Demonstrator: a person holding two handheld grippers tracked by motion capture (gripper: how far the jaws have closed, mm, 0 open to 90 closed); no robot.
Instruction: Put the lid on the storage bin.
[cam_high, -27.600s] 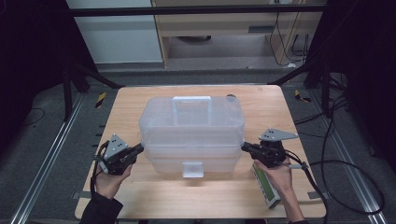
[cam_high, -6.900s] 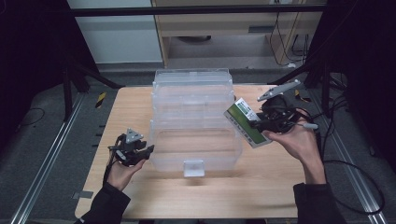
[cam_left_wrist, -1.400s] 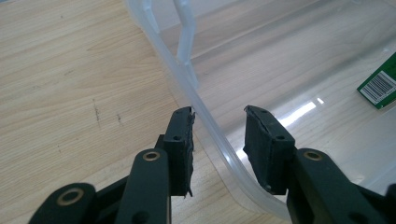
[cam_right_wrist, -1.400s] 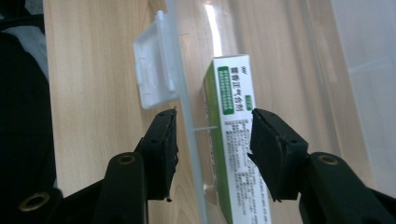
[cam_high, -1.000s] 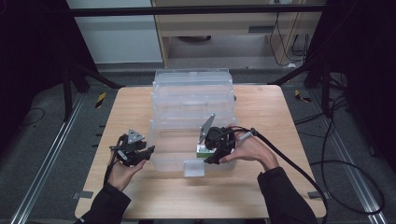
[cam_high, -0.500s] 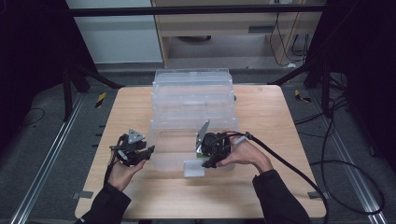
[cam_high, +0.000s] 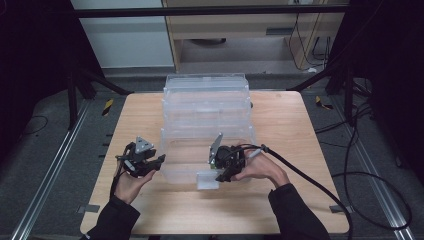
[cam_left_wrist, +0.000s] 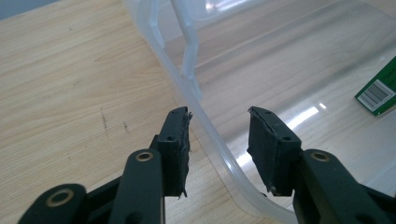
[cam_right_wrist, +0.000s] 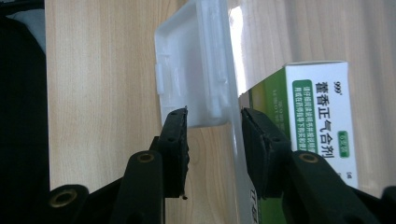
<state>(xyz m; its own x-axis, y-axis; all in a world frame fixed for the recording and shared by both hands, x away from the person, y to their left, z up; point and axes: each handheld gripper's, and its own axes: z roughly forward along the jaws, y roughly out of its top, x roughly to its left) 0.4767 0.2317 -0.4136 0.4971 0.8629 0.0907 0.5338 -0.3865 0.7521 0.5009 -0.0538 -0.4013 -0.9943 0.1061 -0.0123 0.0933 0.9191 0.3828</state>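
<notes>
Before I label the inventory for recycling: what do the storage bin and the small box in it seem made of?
Storage bin: likely clear, glossy plastic; the tabletop shows through its walls. Small box: probably printed cardboard, green and white, with sharp folded edges.

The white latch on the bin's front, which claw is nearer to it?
Right. The right claw straddles the latch on the bin; the left claw sits at the bin's left corner.

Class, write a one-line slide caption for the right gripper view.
Right gripper straddles clear plastic box's front wall by its white latch; green-white medicine carton lies inside.
</notes>
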